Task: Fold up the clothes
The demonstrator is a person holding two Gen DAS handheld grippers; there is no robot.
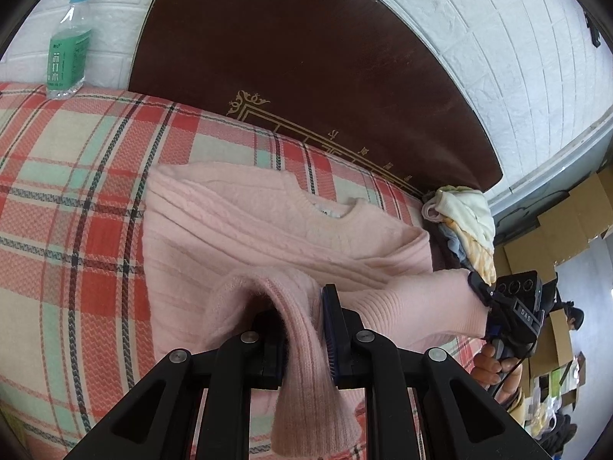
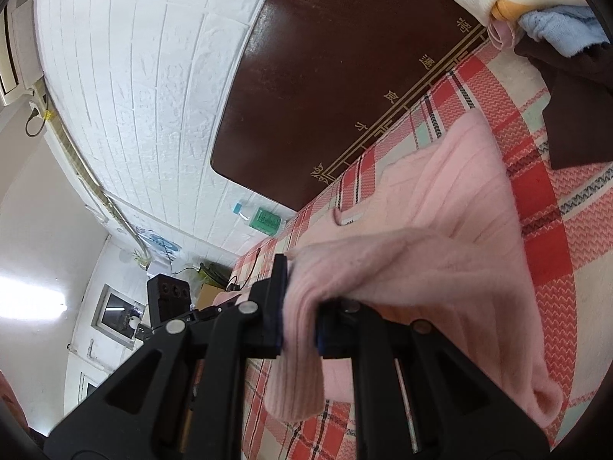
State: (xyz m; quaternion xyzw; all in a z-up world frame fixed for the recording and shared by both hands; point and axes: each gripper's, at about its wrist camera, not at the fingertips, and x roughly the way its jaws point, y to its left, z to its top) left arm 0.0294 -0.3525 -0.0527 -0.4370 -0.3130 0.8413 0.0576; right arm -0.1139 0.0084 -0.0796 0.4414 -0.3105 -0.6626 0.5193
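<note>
Pink sweater (image 1: pixel 268 226) mid-fold on the plaid bed (image 1: pixel 76 191)

Its body lies flat at centre; the hem is lifted at six o'clock, pinched by left tongs (image 1: pixel 306 345) and right tongs (image 2: pixel 299 322). Fold unfinished, I judge; a clothes pile (image 1: pixel 467 226) waits at three o'clock.

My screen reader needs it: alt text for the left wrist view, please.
The left gripper is shut on a ribbed edge of a pink sweater lying on a plaid bedspread. At right, the right gripper pinches the same sweater; a water bottle stands far left.
</note>
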